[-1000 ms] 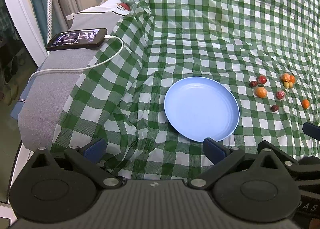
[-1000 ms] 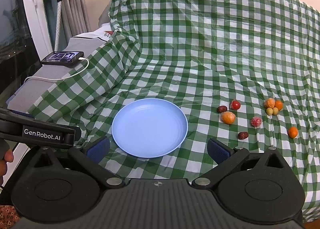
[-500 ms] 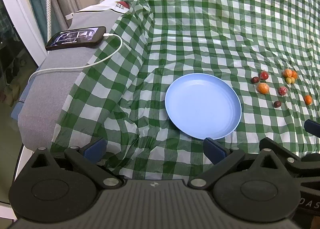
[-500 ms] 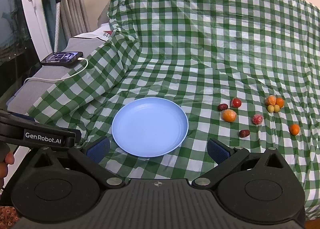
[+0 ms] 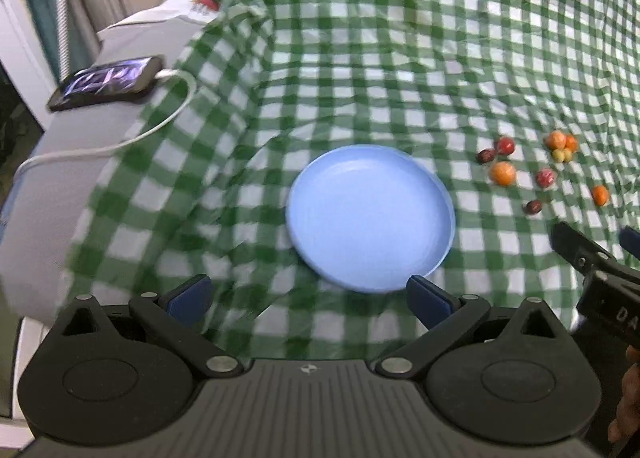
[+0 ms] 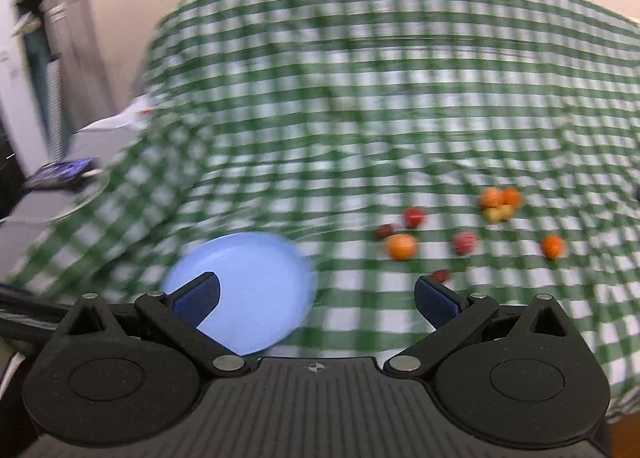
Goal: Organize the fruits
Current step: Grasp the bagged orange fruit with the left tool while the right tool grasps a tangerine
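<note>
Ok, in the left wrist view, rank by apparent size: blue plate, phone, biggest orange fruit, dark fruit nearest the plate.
1. Blue plate
2. Phone, though it lies farther away
3. Biggest orange fruit
4. Dark fruit, smallest

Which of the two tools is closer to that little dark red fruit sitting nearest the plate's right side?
The right tool. The dark red fruit lies just beyond its right fingertip. The left tool sits in front of the blue plate, with the fruit farther off to its right.
</note>
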A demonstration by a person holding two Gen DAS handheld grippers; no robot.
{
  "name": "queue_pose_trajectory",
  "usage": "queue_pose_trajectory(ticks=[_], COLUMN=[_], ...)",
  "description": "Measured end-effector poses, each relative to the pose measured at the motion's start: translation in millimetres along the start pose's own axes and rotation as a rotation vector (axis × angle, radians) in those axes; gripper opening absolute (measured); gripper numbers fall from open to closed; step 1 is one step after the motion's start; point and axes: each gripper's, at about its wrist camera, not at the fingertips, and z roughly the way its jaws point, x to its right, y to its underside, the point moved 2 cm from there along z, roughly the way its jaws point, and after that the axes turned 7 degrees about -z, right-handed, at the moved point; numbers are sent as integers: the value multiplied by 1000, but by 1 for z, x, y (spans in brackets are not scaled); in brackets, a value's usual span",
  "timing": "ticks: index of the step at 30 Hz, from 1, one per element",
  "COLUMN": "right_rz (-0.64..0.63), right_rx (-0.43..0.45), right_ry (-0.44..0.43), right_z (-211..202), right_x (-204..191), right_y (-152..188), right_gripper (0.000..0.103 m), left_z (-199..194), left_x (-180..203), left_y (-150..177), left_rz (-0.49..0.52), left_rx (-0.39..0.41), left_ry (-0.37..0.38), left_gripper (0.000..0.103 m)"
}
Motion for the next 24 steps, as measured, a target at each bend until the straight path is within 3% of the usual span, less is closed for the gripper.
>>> queue_pose_trajectory(ticks=[5, 10, 12, 17, 24], right_rz=[54, 139, 178, 273, 250], right_rx=[12, 11, 9, -60, -148], right_ry=[179, 303, 341, 358, 346], right_z=[27, 64, 80, 143, 209], right_x=[66, 149, 177, 236, 270], right_y=[9, 17, 20, 25, 32], right_gripper=[102, 102, 94, 73, 70], left_z=[27, 66, 83, 130, 192], left_x=[48, 116, 144, 204, 256], left_y=[-20, -40, -48, -63, -70], left_rz=[59, 137, 162, 188, 230], left_rx=[-19, -16, -12, -20, -32], left_ry=[51, 85, 107, 184, 145], left_gripper=[103, 103, 102, 97, 97])
